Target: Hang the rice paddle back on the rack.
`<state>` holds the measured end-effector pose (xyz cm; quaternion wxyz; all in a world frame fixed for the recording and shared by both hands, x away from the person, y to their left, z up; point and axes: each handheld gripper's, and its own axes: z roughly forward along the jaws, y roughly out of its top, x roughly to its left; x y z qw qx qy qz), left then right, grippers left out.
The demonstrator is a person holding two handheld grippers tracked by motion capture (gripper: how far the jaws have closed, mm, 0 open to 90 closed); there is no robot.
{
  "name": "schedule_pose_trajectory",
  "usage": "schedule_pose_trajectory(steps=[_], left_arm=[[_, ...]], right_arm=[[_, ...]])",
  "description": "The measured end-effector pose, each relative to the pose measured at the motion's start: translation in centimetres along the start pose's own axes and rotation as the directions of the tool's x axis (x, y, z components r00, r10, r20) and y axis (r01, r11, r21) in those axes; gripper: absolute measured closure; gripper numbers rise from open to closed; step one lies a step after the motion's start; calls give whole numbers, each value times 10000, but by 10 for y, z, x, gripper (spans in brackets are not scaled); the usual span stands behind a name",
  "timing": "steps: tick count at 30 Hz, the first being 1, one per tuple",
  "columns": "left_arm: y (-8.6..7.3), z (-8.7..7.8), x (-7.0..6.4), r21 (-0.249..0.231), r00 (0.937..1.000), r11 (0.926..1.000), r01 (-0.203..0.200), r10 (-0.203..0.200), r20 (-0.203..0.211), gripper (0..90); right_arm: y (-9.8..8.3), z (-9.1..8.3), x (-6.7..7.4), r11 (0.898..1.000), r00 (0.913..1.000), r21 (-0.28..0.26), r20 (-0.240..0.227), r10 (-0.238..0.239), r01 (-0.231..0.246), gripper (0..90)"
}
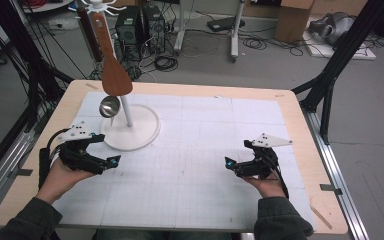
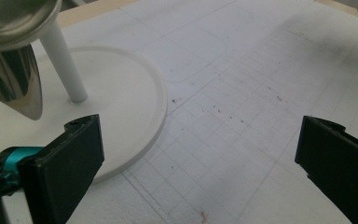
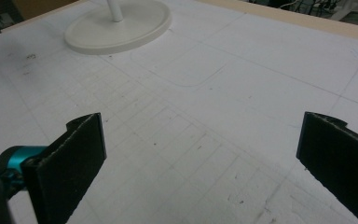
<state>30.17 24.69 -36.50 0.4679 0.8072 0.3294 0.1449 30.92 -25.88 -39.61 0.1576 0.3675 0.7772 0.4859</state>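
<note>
Between our left gripper's (image 2: 200,154) wide-apart jaws lay bare white mat (image 2: 242,116); the ladle (image 2: 14,56) hung just beside, on the white stand (image 2: 135,93). Our right gripper (image 3: 200,154), well apart, was also spread wide and empty over the mat.

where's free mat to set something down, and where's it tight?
Free: the white mat between the left gripper and right gripper, and the far right stretch beyond the right gripper. Tight: far left, where the stand's round base, the hanging wooden spatula and metal ladle sit beside the left gripper.
</note>
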Motion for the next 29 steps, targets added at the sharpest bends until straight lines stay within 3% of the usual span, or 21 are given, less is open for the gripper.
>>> schedule_pose_trajectory(steps=[20,29], left_arm=[[-28,4,-3,145,9996,9995,285,-284,-91,17],[-34,5,-4,61,9987,9992,404,-402,-304,17]], right_arm=[[-3,5,1,9995,9999,259,-38,-152,153,5],[-7,12,3,9944,9977,824,97,-674,663,5]])
